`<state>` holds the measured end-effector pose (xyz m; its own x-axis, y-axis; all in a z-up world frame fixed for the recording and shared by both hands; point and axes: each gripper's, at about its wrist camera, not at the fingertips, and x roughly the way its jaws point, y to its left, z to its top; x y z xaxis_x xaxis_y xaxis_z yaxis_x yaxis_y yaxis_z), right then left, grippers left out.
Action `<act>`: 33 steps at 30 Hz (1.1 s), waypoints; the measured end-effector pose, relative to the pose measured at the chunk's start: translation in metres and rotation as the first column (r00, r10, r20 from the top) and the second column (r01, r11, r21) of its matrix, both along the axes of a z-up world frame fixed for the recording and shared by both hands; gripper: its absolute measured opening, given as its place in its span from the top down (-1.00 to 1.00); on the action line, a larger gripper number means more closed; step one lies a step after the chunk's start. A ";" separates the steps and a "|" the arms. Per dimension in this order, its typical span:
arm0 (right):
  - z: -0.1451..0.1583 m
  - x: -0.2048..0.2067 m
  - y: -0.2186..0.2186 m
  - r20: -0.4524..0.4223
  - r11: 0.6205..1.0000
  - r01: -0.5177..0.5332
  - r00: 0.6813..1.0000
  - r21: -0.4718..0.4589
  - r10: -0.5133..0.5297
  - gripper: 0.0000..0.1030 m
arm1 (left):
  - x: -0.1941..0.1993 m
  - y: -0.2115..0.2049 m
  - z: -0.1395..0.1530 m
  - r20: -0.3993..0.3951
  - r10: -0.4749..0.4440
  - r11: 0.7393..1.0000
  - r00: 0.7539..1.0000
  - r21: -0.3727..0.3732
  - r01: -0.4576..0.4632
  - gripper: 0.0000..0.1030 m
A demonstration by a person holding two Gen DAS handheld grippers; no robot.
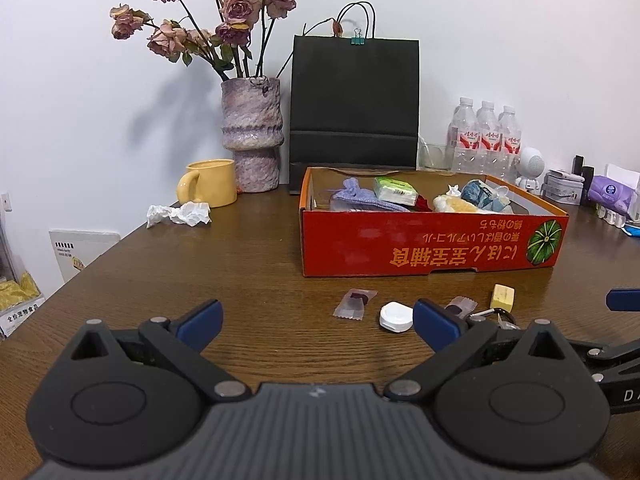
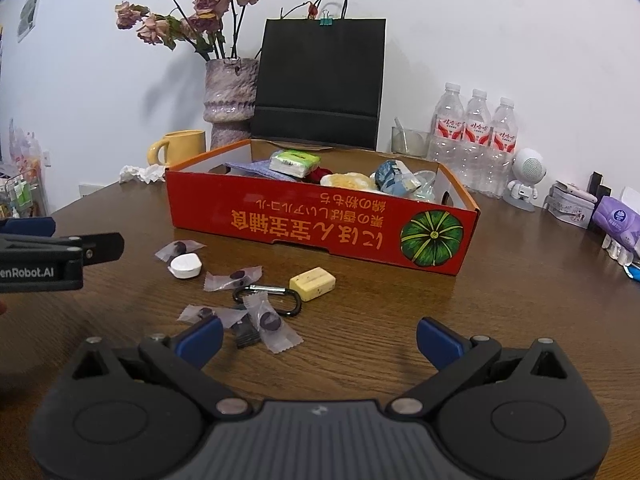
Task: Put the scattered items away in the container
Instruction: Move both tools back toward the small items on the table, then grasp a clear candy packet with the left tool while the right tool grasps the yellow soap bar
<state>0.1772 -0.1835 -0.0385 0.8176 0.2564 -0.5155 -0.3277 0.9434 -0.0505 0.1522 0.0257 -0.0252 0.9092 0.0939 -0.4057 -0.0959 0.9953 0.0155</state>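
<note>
Before red box [image 2: 320, 224]: candies [image 2: 266, 320], carabiner [image 2: 280, 300] scattered; grippers [image 2: 318, 338] wide, prob. empty.

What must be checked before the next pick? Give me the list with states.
1. Left hand-held gripper open, nothing held: ok.
2. Right hand-held gripper open, nothing held: ok.
3. Box open on top, room left: ok.
4. Loose items in front of box, white case, yellow block, carabiner, sweets: not ok, not yet tidied.
5. Sweet overlaps carabiner: not ok for a clean single pick.

The red cardboard box [image 2: 320, 220] sits open, partly filled. Just in front of it lie wrapped candies [image 2: 272, 322], a white case [image 2: 185, 266], a carabiner [image 2: 276, 296] and a yellow eraser [image 2: 312, 278].
</note>
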 end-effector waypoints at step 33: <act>-0.003 0.103 0.009 -0.195 0.985 -0.154 0.967 0.079 0.167 0.36 | 0.110 0.009 -0.015 -0.289 -0.216 0.976 0.933 -0.038 0.215 0.31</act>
<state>0.2798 -0.1747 -0.0414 0.6450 0.4133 -0.6428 -0.4728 0.8766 0.0892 0.2623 0.0348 -0.0404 0.7503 -0.0945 -0.6543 0.1286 0.9917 0.0043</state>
